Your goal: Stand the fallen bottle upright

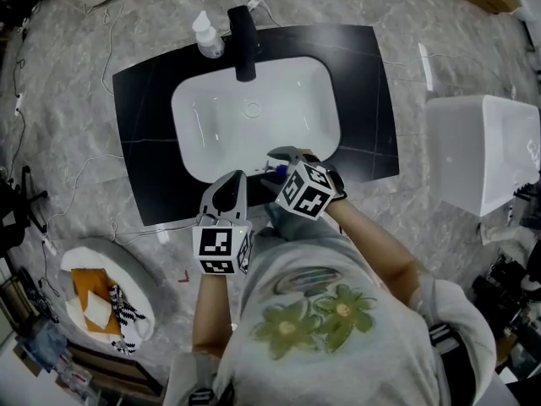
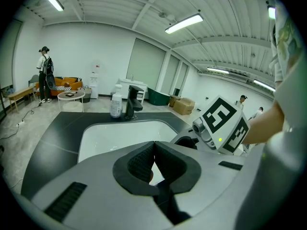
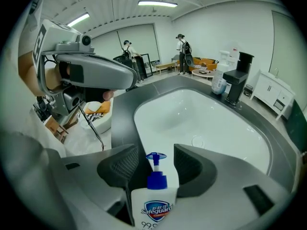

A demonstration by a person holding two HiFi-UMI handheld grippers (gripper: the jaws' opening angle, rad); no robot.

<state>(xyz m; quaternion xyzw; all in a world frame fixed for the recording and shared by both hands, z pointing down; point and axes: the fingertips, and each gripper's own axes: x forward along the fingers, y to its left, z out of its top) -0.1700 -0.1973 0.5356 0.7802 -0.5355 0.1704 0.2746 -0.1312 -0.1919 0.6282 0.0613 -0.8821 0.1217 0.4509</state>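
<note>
A white soap bottle [image 3: 154, 198] with a blue pump and a Safeguard label lies between the jaws of my right gripper [image 3: 156, 158], its pump pointing forward over the white sink [image 3: 201, 123]. In the head view only a bit of the bottle's blue [image 1: 277, 170] shows under the right gripper [image 1: 283, 156], at the sink's near rim [image 1: 221, 173]. My left gripper [image 1: 231, 184] hovers just left of it over the black counter [image 1: 144, 125]. Its pads [image 2: 144, 159] meet at the tips with nothing between them.
A black faucet [image 1: 243, 41] and a clear pump bottle [image 1: 207, 36] stand upright behind the sink. A white box [image 1: 482, 150] sits on the floor to the right. A round white stool [image 1: 76, 265] with an orange cloth stands at lower left. Cables cross the floor.
</note>
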